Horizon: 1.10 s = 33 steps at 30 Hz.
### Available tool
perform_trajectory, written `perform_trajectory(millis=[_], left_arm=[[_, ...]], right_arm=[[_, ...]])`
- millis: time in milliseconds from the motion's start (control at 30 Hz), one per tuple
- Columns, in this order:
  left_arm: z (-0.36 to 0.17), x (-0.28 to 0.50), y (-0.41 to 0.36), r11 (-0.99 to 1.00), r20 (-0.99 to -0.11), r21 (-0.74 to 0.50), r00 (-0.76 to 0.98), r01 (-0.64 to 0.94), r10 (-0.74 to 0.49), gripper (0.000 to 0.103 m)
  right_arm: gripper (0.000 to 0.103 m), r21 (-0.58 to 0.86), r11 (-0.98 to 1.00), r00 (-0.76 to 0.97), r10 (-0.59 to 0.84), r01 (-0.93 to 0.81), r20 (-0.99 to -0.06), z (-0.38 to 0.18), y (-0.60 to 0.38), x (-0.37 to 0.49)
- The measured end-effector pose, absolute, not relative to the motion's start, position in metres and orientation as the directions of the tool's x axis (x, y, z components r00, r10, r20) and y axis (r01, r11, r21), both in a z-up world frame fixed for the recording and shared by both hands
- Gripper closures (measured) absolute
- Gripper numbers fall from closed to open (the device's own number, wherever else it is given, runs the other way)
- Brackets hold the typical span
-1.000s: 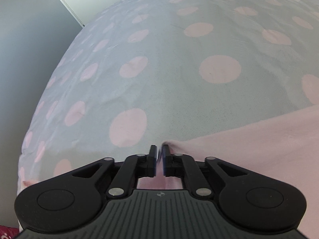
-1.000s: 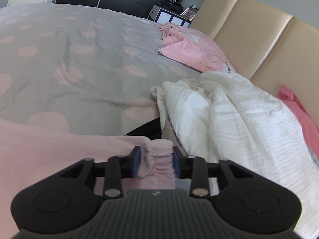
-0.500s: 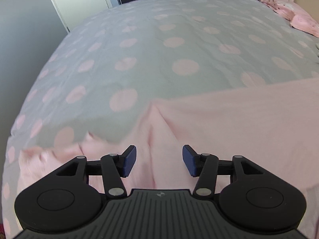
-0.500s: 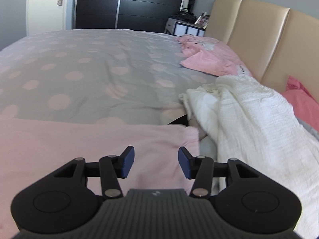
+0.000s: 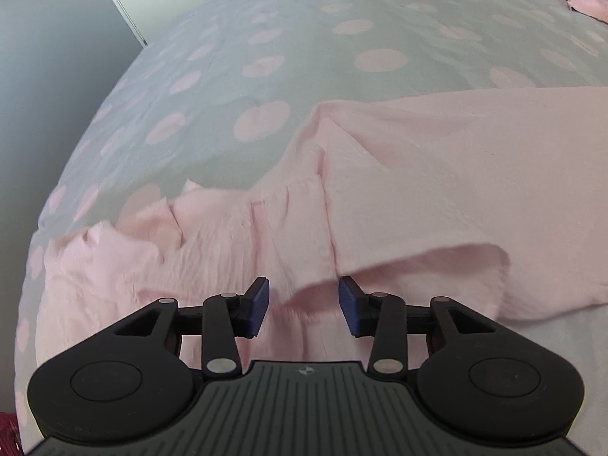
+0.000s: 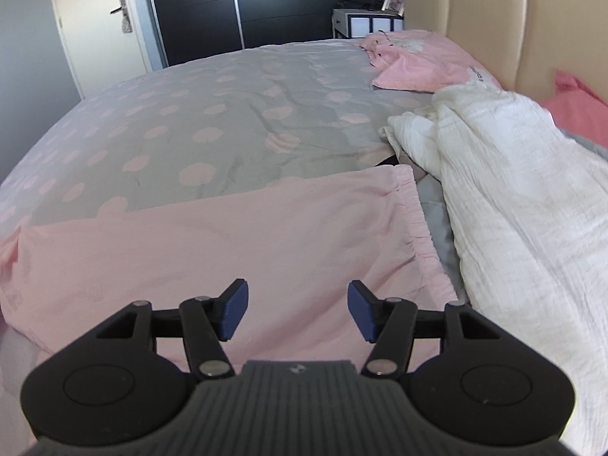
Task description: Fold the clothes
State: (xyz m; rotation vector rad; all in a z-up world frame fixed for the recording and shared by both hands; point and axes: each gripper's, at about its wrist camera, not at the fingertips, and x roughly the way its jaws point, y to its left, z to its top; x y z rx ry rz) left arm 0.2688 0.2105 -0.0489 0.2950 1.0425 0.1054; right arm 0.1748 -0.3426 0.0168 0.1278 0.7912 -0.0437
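1. Your left gripper (image 5: 304, 306): jaws part-open and empty. They have just been closing in a little, with nothing pressed between the pads; a lifted lip of cloth sits just ahead of them, not gripped.

2. Your right gripper (image 6: 297, 313): jaws wide and empty. They have just been opening further, with only flat cloth lying below them.

3. Pink garment (image 6: 235, 235): the item in hand. It is spread flat across the near side of the bed, with the gathered elastic waistband (image 6: 414, 209) at the right end and the ruffled hem (image 5: 152, 235) at the left end. One fold appears already laid: in the left wrist view an upper layer overlaps the lower, its near edge (image 5: 418, 258) curling up off the cloth beneath.

4. Step, as judged: between folds, both tongs free. The next move calls for taking a fresh hold, probably one end in each gripper, and pinching both layers together so the upper one does not slide when lifted. The curled edge wants flattening first.

5. Spotted duvet (image 6: 212, 114): grey with pink dots, bare beyond the garment's far edge.

6. White crinkled cloth (image 6: 513, 190): heaped just beside the waistband, likely awaiting its turn.

7. Pink pillow (image 6: 418, 60): far right, by the headboard (image 6: 494, 15).
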Motion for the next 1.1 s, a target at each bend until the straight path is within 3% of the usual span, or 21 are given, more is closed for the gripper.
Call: perform_trajectory(millis=[67,100,133,367,567,700,967,1033,1100], left_arm=[[-0.046,0.276,0.213,0.961,-0.821,0.271,0.533,0.048,0.205,0.083],[-0.043,0.279,0.216,0.962,-0.811,0.269,0.548,0.038,0.205,0.097],[-0.04,0.283,0.219,0.963,-0.8,0.268,0.563,0.027,0.207,0.1],[0.005,0.313,0.267,0.975,-0.741,0.194,0.635,-0.108,0.218,0.101],[0.021,0.371,0.31,0.944,-0.721,0.228,0.611,-0.236,0.327,0.101],[0.007,0.393,0.326,0.917,-0.748,0.253,0.539,-0.309,0.388,0.079],[0.002,0.349,0.322,0.953,-0.787,0.207,0.54,-0.222,0.297,0.071],[0.006,0.328,0.315,0.965,-0.793,0.18,0.553,-0.19,0.257,0.058],[0.01,0.308,0.31,0.976,-0.797,0.143,0.565,-0.165,0.213,0.052]], right_arm=[[0.042,0.102,0.991,0.706,0.007,0.093,-0.708,0.018,-0.341,0.177],[0.042,0.1,0.991,0.712,0.008,0.086,-0.702,0.02,-0.339,0.178],[0.042,0.097,0.992,0.719,0.011,0.079,-0.695,0.021,-0.338,0.179],[0.042,0.072,0.997,0.721,0.027,0.032,-0.692,0.021,-0.326,0.194],[0.042,0.061,0.998,0.7,0.023,0.029,-0.714,0.014,-0.319,0.206],[0.042,0.052,0.999,0.694,0.037,0.0,-0.719,0.013,-0.31,0.212],[0.042,0.048,0.999,0.701,0.053,-0.026,-0.711,0.016,-0.305,0.214],[0.042,0.054,0.998,0.703,0.057,-0.026,-0.709,0.016,-0.305,0.212],[0.042,0.058,0.998,0.708,0.061,-0.028,-0.704,0.019,-0.306,0.209]])
